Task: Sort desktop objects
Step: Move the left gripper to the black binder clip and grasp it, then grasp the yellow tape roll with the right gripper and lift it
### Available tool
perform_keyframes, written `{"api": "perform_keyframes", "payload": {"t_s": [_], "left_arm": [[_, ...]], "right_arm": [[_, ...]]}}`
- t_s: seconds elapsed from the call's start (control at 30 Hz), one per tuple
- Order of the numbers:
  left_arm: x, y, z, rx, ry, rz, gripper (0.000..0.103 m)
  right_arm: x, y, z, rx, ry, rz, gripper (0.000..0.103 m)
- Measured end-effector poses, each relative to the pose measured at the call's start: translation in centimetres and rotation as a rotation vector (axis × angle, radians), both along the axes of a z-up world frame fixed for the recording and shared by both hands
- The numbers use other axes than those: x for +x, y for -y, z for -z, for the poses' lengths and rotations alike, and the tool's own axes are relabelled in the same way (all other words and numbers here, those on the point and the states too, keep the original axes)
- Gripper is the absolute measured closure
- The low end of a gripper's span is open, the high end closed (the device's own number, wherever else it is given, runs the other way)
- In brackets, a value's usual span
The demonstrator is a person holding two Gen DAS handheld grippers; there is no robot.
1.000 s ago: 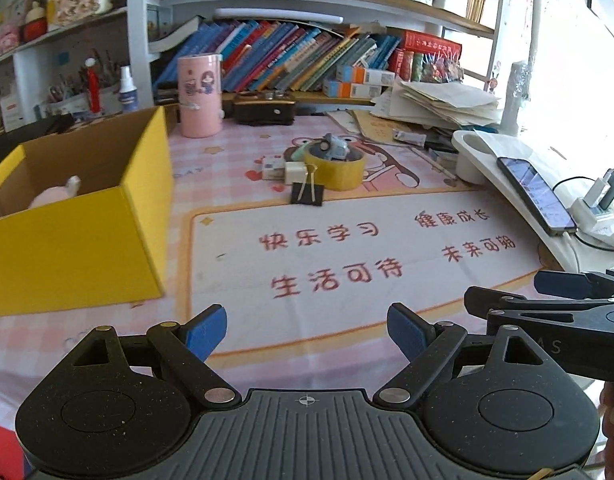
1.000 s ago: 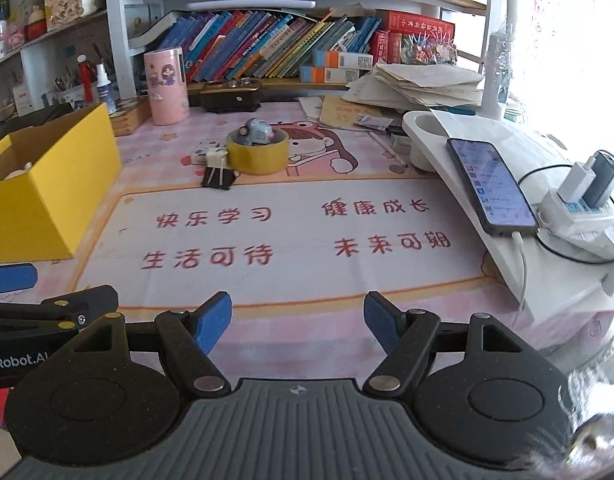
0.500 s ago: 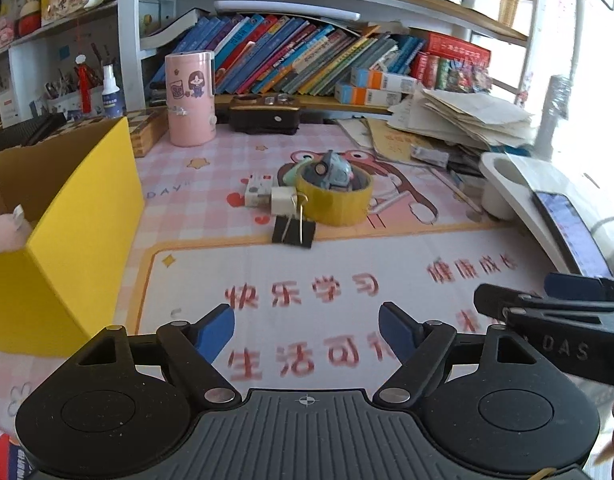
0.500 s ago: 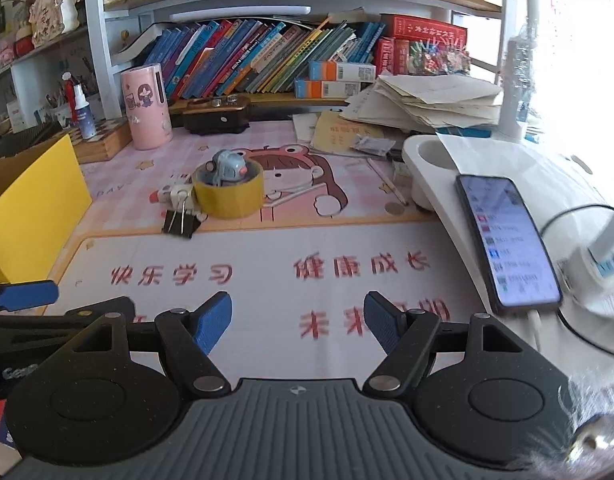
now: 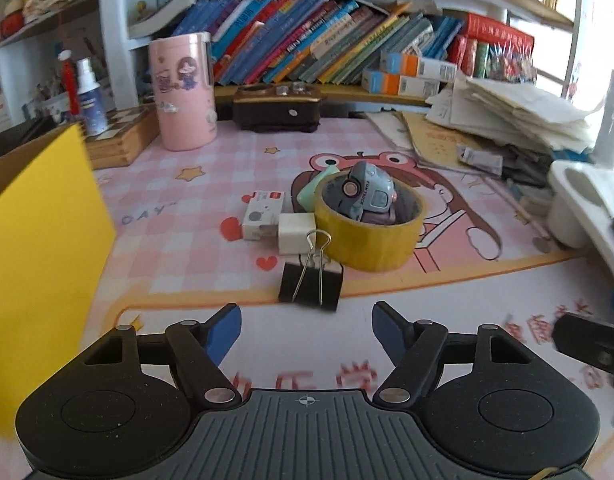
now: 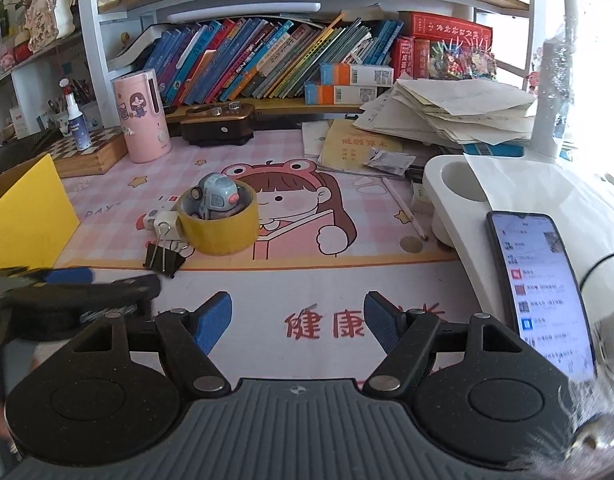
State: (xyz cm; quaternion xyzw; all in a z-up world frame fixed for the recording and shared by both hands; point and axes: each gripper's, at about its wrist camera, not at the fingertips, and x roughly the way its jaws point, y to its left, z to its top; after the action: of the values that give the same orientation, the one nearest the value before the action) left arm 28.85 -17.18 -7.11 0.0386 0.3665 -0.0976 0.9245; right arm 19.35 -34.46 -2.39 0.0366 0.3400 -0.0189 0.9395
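A black binder clip point(image 5: 311, 285) lies on the desk mat just ahead of my open, empty left gripper point(image 5: 306, 326). Behind the clip sit a white charger cube point(image 5: 296, 234), a small white box point(image 5: 263, 215), a mint-green item point(image 5: 315, 186) and a yellow tape roll point(image 5: 369, 227) with a blue toy car point(image 5: 367, 196) resting in it. In the right wrist view the clip point(image 6: 163, 258), tape roll point(image 6: 219, 224) and toy car point(image 6: 215, 197) lie ahead to the left of my open, empty right gripper point(image 6: 298, 317). The yellow box point(image 5: 39, 232) stands at the left.
A pink cup point(image 5: 183, 92), a dark case point(image 5: 277, 110) and a wooden chessboard box point(image 5: 119, 140) stand at the back. Paper stacks point(image 6: 447, 114) lie at back right. A white lamp base point(image 6: 519, 208) with a phone point(image 6: 541, 276) lies at the right.
Both grippers have moved forward toward the pile of objects. The binder clip and tape roll are now much closer to the left gripper. Both stay open.
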Motion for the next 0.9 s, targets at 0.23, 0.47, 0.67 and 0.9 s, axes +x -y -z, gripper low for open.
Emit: {"api": "perform_keyframes", "payload": {"t_s": [0.23,0.47,0.67,0.9], "left_arm": [[2.6,1.6,1.5,0.081,0.014,0.067,0.035],[3.2,1.2,1.6,0.059,-0.015,0.078,0.064],[0.7,-1.6,-0.7,-0.028,-0.033,-0.030,0.064],[-4.7,-6.1,-4.2,-0.131,-0.021,-0.127,0.064]], "right_arm": [[1.8,0.9,0.2,0.004,-0.013,-0.018,0.032],[3.2,1.3,0.6,0.008,-0.031,-0.035,0.032],[5.3,0.4,1.0,0.010,-0.025,-0.093,0.025],[10.0,-2.3,2.8,-0.015,-0.025,-0.227,0.014]]}}
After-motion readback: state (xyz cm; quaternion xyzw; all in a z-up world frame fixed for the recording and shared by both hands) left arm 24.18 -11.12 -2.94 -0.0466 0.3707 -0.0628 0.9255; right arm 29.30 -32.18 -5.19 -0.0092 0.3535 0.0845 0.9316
